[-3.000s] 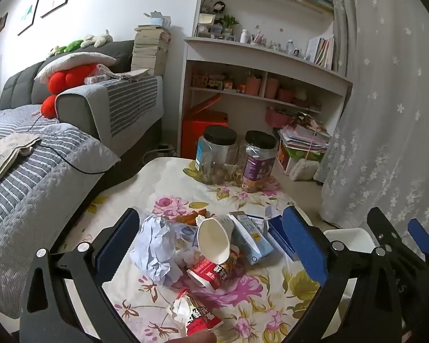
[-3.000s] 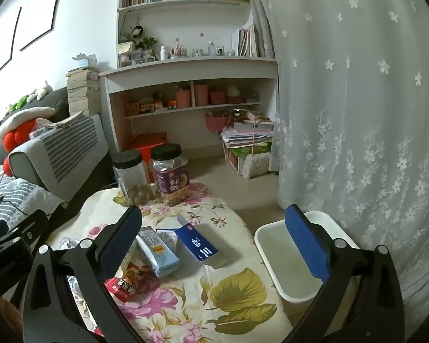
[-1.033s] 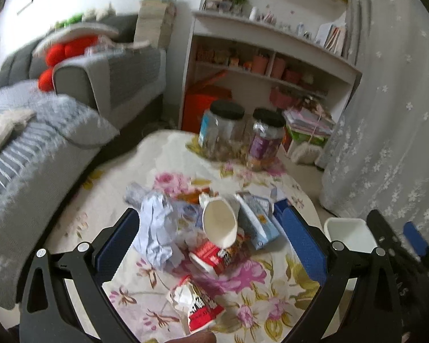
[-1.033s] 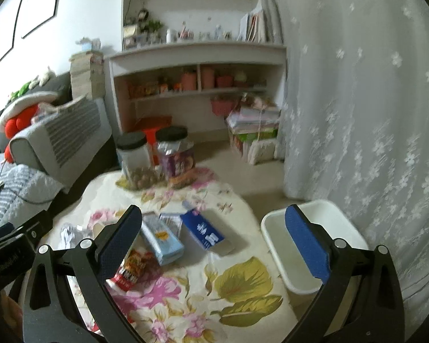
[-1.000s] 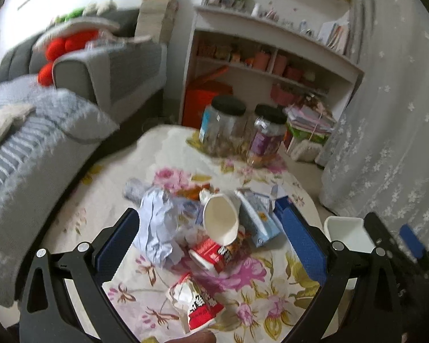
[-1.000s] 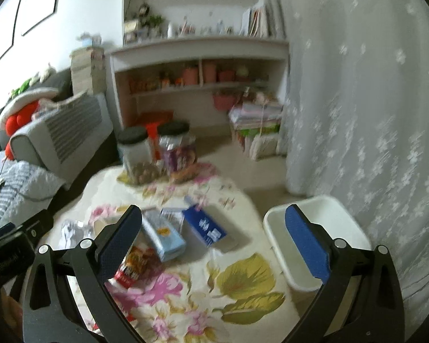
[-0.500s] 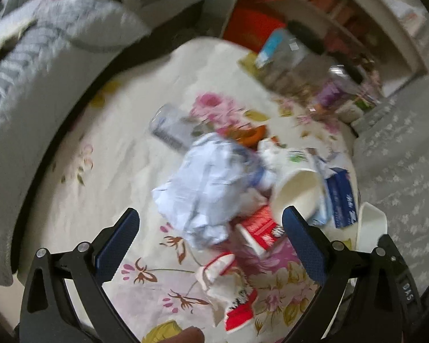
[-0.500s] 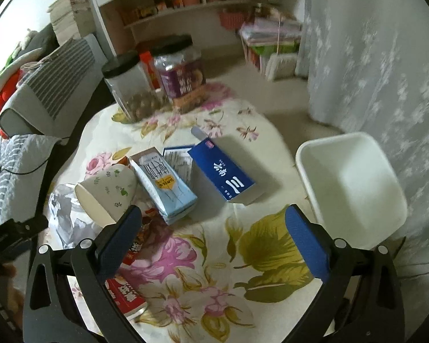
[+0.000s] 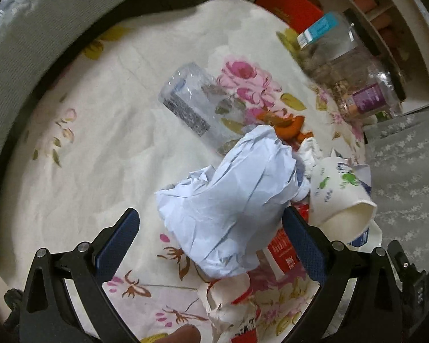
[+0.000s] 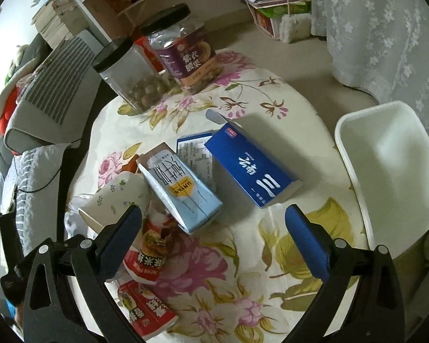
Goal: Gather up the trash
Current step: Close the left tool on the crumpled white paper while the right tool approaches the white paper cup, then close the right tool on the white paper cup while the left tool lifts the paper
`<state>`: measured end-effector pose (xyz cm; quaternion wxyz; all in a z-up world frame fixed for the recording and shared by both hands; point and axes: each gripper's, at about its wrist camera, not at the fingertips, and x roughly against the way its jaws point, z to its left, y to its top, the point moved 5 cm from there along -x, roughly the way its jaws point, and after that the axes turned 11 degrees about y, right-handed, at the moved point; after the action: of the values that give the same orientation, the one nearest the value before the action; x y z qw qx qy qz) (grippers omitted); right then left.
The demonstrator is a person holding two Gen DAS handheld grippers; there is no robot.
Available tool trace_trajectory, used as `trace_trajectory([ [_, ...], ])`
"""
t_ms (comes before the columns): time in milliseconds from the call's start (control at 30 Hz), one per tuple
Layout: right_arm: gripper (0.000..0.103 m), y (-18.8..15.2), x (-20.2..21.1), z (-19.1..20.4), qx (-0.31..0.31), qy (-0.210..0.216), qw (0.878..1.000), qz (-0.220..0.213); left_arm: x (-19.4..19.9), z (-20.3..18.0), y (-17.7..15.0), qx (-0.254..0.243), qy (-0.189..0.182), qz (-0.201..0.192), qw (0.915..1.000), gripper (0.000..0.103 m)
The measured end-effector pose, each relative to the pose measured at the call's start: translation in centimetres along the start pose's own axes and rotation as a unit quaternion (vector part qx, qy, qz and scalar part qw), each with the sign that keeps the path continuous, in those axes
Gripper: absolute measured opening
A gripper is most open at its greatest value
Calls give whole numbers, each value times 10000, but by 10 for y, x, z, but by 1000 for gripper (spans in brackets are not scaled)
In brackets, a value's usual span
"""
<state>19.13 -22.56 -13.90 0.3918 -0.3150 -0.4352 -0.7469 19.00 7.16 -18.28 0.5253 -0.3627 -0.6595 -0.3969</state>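
On the surface (image 10: 294,120), two jars (image 10: 183,54) stand at the far edge, two cartons (image 10: 254,165) lie mid-surface, a paper cup (image 10: 117,197) and crumpled paper (image 9: 231,197) lie toward the left edge, and a bin (image 10: 391,171) sits beside the right edge.

crumpled paper (image 9: 231,200) | tipped cup (image 9: 337,191) | blue carton (image 10: 251,165) flat
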Motion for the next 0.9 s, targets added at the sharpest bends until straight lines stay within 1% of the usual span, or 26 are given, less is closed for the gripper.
trace_trajectory([
  [67,96,-1,-7,5,62,11,10000,52,-6,-2,-1,-23,-47,87,9999,97],
  [100,96,-2,-9,7,104,38,9999,83,-7,-3,-2,-49,-71,85,9999,92],
  [133,96,-3,-13,11,171,57,9998,118,-7,-3,-2,-99,-101,86,9999,83],
  [167,96,-3,-17,15,238,98,9996,149,-6,-4,-3,-189,-72,94,9998,82],
  [233,96,-5,-21,24,320,206,9991,210,-4,-3,-5,-304,-20,57,9995,74],
  [333,96,-8,-31,43,430,395,9978,307,5,3,-7,-286,-89,-15,9996,68],
  [433,96,-10,-36,66,629,457,9967,229,23,16,-4,-170,-80,-335,9993,67],
  [500,96,-13,-37,83,935,339,9950,87,39,26,0,-118,7,-657,9978,67],
  [600,96,-20,-45,108,1524,-25,9883,-73,54,37,4,-133,61,-917,9957,68],
  [667,96,-26,-56,120,1903,-352,9810,-126,57,42,4,-185,56,-961,9952,68],
  [767,96,-29,-69,124,2092,-601,9759,-143,58,44,3,-250,62,-977,9949,68],
  [800,94,-30,-70,123,2096,-587,9759,-144,59,45,3,-273,72,-995,9946,67],
  [833,80,-29,-72,123,2098,-562,9760,-132,60,45,3,-297,84,-1026,9942,68],
  [867,68,-28,-73,123,2094,-516,9764,-78,61,45,1,-325,93,-1057,9938,68],
  [900,51,-28,-74,122,2072,-492,9771,-57,62,44,0,-350,98,-1086,9934,68],
])
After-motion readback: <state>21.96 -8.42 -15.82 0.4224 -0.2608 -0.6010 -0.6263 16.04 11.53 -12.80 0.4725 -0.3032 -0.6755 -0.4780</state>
